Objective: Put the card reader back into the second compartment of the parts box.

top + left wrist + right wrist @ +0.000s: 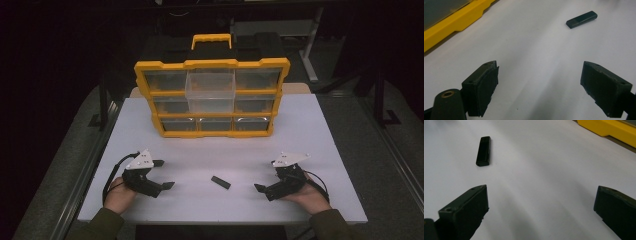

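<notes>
Left gripper (165,174): low in the lower left of the high view, held in a hand (119,195) that enters from the bottom edge; the tool lies nearly level over the table and points toward the frame's centre.
Left gripper's jaws: spread wide, one toward the frame's middle height and one lower; in the left gripper view they stand at the lower left and lower right with bare white surface between them, gripping nothing.
Right gripper (266,181): lower right of the high view, mirrored to the other, held in a hand (311,195) from the bottom edge and aimed inward to the centre.
Right gripper's jaws: set far apart in the right gripper view, at the lower left and lower right edges, with nothing between them.
Small black bar (220,182): flat on the white table (300,130), lower centre of the high view, between the two grippers and apart from both; upper right in the left gripper view, upper left in the right gripper view.
Path to the bar: bare table surface on either side.
Yellow drawer organizer (212,97): standing upright in the upper centre, beyond the bar, handle on top.
Clear drawer (210,87): pulled out from the organizer's upper middle slot, jutting forward.
</notes>
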Demonstrator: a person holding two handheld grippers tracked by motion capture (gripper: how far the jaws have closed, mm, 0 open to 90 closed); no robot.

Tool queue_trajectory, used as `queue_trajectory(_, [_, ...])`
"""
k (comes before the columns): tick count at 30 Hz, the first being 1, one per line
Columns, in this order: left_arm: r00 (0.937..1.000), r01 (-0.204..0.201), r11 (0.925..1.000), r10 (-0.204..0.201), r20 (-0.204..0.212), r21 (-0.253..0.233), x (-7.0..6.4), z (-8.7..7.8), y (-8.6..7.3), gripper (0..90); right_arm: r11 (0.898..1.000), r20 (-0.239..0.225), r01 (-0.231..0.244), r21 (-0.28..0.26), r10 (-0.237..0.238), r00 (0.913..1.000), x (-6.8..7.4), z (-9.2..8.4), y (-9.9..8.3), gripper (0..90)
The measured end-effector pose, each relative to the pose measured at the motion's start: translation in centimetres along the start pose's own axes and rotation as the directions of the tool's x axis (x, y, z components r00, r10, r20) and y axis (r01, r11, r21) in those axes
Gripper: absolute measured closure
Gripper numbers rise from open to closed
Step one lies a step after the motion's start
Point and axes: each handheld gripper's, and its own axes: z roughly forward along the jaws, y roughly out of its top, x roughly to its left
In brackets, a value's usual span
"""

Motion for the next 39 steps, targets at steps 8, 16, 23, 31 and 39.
queue_trajectory(8, [0.9999,0.014,0.9999,-0.014,-0.004,0.002,0.1,0.0,-0.1,14.6,1.000,-0.017,0.009,0.006,-0.009,0.9998,0.2,0.0,0.3,0.0])
queue_trajectory(16, [0.9999,0.016,0.9999,-0.016,0.004,-0.001,0.1,0.0,-0.1,14.6,1.000,-0.039,0.003,-0.006,-0.003,0.9992,0.3,0.0,0.9,0.0])
queue_trajectory(23, [0.9998,0.020,0.9998,-0.020,0.003,-0.003,0.1,-0.1,-0.1,14.6,1.000,-0.058,0.000,-0.024,-0.002,0.9983,0.4,0.1,1.5,0.0])
queue_trajectory(31, [0.9999,0.013,0.9999,-0.013,0.001,0.005,0.1,0.0,-0.1,14.6,1.000,-0.076,-0.004,-0.031,0.001,0.9971,0.3,0.2,1.9,0.0])
queue_trajectory(39, [0.9998,0.016,0.9998,-0.016,0.007,0.009,0.0,0.0,-0.1,14.6,1.000,-0.090,0.001,-0.031,-0.004,0.9960,0.4,0.5,2.5,0.0])
